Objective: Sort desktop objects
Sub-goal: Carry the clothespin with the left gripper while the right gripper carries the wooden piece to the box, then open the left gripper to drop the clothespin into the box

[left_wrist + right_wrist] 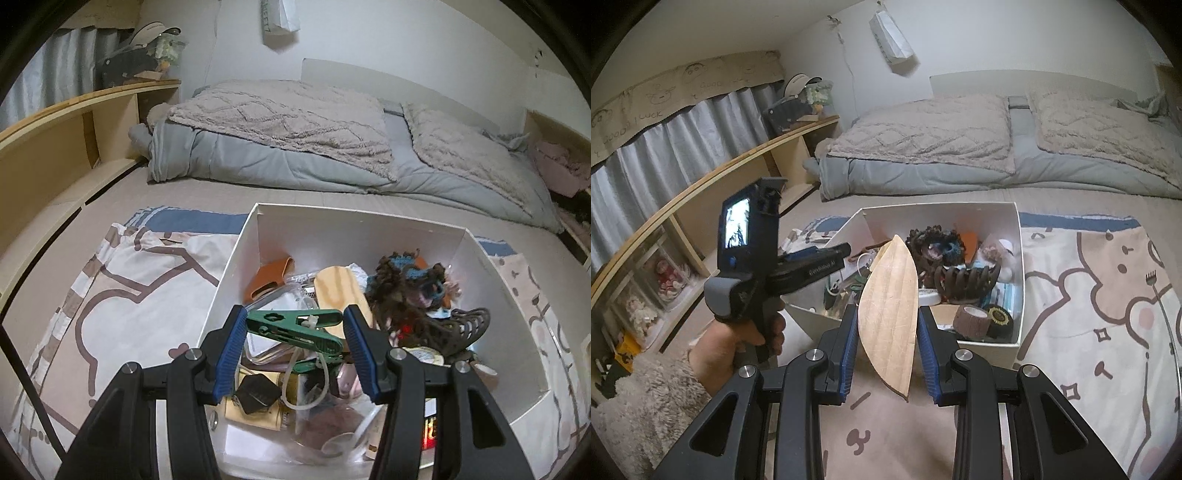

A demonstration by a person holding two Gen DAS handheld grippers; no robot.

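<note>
1. My right tongs (888, 334) are closed narrow on a leaf-shaped wooden piece (889, 314), pads pressing its two long edges; it stands on end, its tip toward twelve o'clock.
2. My left tongs (295, 341) stand half wide over the white box (236, 266), with a green clip (295, 328) lying crosswise between the pads. I cannot tell whether the pads press it or it merely rests on the heap.
3. In the right view my left hand (738, 339) and its tool sit at nine o'clock, just beside the box's near corner.
4. Progress, as I judge it: early. One wooden piece is out; the box is full of things, among them a brown hair claw (966, 282), a yarn scrunchie (934, 243), a tape roll (973, 319), an orange case (271, 278) and a wooden paddle (341, 290).
5. Room: the patterned mat (1100, 302) lies open at three o'clock of the box, and more of it at nine o'clock in the left view. The box walls stand tall, so anything must lift clear of the rim. The folded bedding (923, 147) at twelve o'clock is well apart.
</note>
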